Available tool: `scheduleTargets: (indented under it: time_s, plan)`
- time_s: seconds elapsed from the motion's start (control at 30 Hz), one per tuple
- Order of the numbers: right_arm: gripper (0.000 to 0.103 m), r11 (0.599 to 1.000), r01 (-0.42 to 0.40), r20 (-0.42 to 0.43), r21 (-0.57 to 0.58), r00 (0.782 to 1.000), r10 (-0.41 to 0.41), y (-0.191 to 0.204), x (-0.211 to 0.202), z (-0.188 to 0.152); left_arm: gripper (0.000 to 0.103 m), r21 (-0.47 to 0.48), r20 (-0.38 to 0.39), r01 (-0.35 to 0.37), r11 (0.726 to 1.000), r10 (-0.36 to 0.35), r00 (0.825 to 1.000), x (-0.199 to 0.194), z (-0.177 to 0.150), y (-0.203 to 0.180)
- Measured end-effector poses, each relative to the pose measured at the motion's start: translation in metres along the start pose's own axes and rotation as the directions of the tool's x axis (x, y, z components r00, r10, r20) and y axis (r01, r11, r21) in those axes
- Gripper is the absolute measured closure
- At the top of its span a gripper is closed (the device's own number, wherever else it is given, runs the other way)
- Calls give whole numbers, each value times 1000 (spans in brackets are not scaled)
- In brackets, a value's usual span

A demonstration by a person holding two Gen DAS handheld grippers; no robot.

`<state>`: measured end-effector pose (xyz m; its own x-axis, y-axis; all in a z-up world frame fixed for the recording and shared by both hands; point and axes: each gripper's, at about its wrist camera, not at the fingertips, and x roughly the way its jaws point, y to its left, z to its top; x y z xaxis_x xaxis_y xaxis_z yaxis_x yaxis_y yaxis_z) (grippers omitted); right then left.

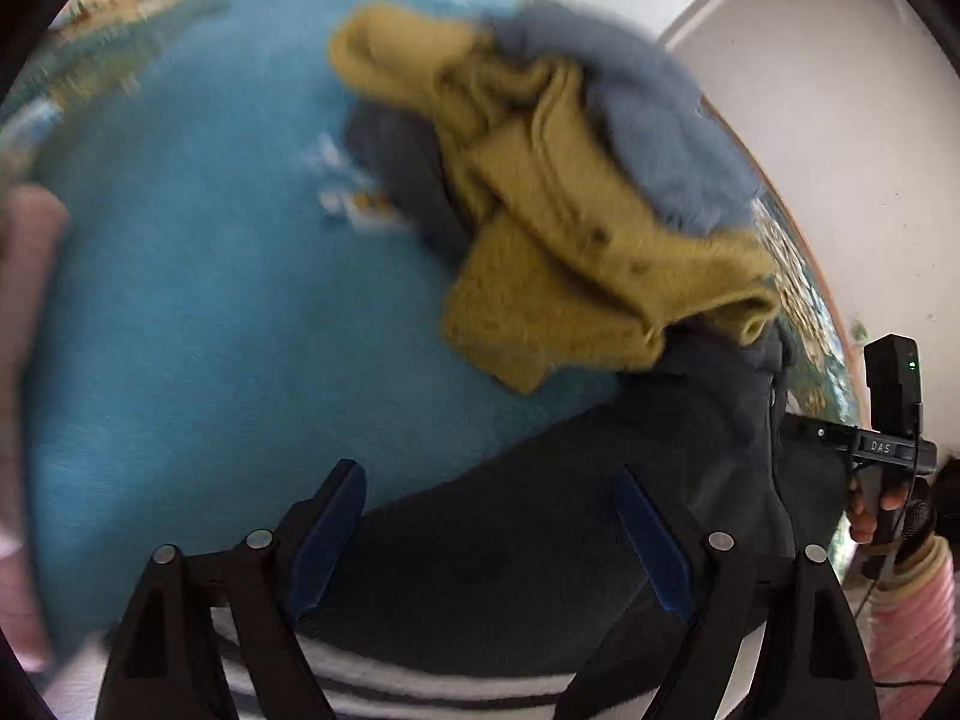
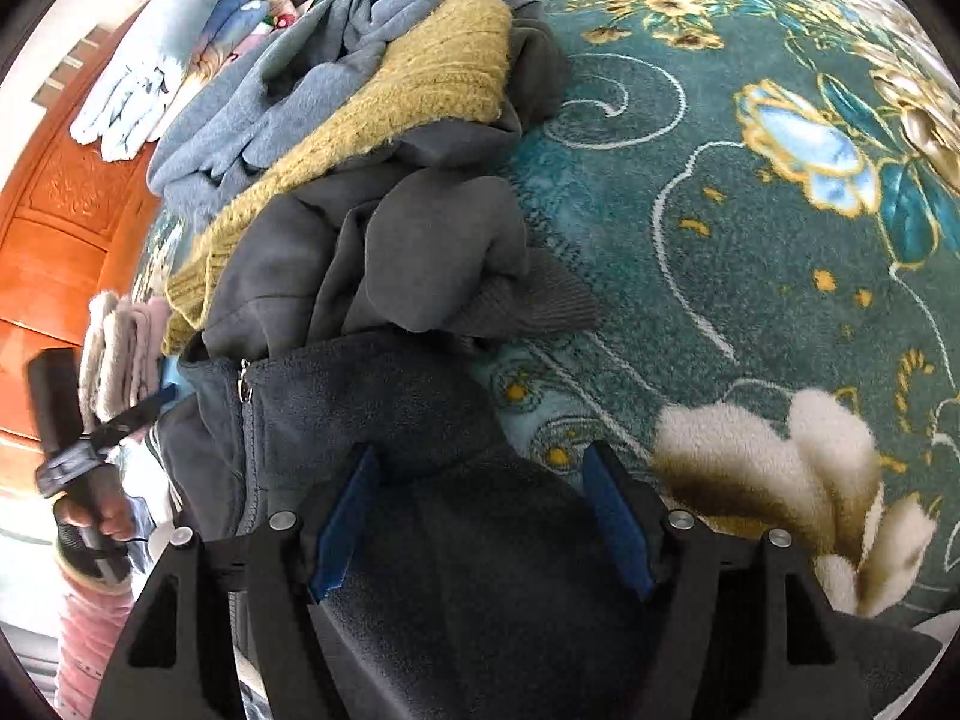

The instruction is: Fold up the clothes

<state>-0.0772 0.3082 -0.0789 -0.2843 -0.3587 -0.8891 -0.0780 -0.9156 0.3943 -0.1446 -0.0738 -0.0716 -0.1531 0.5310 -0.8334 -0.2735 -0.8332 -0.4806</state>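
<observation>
A dark grey fleece zip jacket (image 2: 372,408) lies on the bed, and both grippers hover over it. In the left wrist view, which is motion-blurred, my left gripper (image 1: 489,516) is open, with the jacket (image 1: 540,528) spread under and between its blue pads (image 1: 327,540). My right gripper (image 2: 480,510) is also open, its fingers straddling a bulge of the same jacket below the zipper (image 2: 245,384). Beyond lies a heap: a grey hoodie (image 2: 420,252), a mustard knit sweater (image 2: 432,84) (image 1: 540,228) and a blue-grey fleece (image 2: 252,114) (image 1: 654,120).
A teal floral blanket (image 2: 750,252) covers the bed to the right of the heap. Folded bedding (image 2: 198,18) and an orange wooden panel (image 2: 54,228) stand at the far left. A hand (image 1: 870,510) in a pink sleeve shows at the right edge. A white wall (image 1: 828,120) rises behind.
</observation>
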Motion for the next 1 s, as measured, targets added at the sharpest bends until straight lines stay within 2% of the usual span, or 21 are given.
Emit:
scheduleTargets:
  time_s: [0.07, 0.1, 0.13, 0.17, 0.23, 0.27, 0.33, 0.37, 0.5, 0.57, 0.6, 0.7, 0.73, 0.77, 0.87, 0.93, 1.0]
  plan:
    - [33, 1000, 2, -2, -3, 1000, -2, 2, 2, -3, 18, 5, -4, 10, 1000, -10, 1000, 2, -5, -1]
    - [39, 1000, 12, -3, -20, 1000, -12, 7, 3, -7, 18, 18, -3, 7, 1000, -6, 1000, 1, -8, -3]
    - [48, 999, 19, -4, -35, 1000, -20, 12, 4, -11, 24, 29, -5, 6, 1000, -6, 1000, 0, -11, -5]
    - [53, 999, 23, -7, -42, 1000, -23, 16, 4, -14, 30, 39, -7, 2, 999, -2, 1000, -1, -14, -7]
    - [68, 998, 39, -6, -53, 999, -39, 23, 4, -23, 61, 63, -15, -2, 998, 3, 1000, -3, -22, -12]
    - [71, 997, 48, -5, -58, 999, -49, 26, 4, -27, 68, 79, 4, -6, 997, 6, 1000, -9, -25, -15]
    - [80, 995, 65, 10, -76, 998, -64, 35, 2, -38, 90, 115, 77, -20, 993, 11, 997, -26, -28, -22]
    - [82, 994, 74, 24, -83, 997, -72, 38, -1, -43, 93, 133, 113, -28, 991, 13, 993, -35, -29, -26]
    - [86, 992, 54, 161, -116, 986, -35, 55, -33, -65, 98, 200, 257, -65, 978, 12, 966, -71, -35, -41]
    - [86, 986, 33, 274, -161, 962, 13, 70, -62, -73, 98, 231, 327, -87, 969, 7, 945, -89, -38, -48]
    - [86, 980, 47, 327, -195, 945, 19, 76, -76, -71, 98, 245, 361, -99, 964, 4, 932, -98, -39, -52]
    - [86, 954, 120, 496, -276, 868, 34, 99, -113, -47, 98, 286, 461, -138, 948, -10, 888, -125, -43, -63]
    - [86, 948, 143, 534, -283, 845, 32, 104, -117, -37, 98, 278, 478, -158, 948, 6, 878, -126, -39, -62]
    - [86, 947, 160, 549, -278, 836, 20, 106, -111, -26, 98, 253, 484, -183, 950, 39, 874, -120, -30, -58]
    - [86, 950, 195, 552, -245, 833, -29, 109, -74, 7, 98, 183, 484, -270, 945, 153, 862, -97, -5, -44]
    - [86, 958, 220, 507, -186, 857, -99, 106, -37, 27, 98, 165, 446, -356, 920, 252, 859, -67, 10, -37]
    - [86, 968, 212, 479, -137, 869, -123, 100, -19, 36, 97, 149, 391, -370, 917, 289, 874, -40, 19, -31]
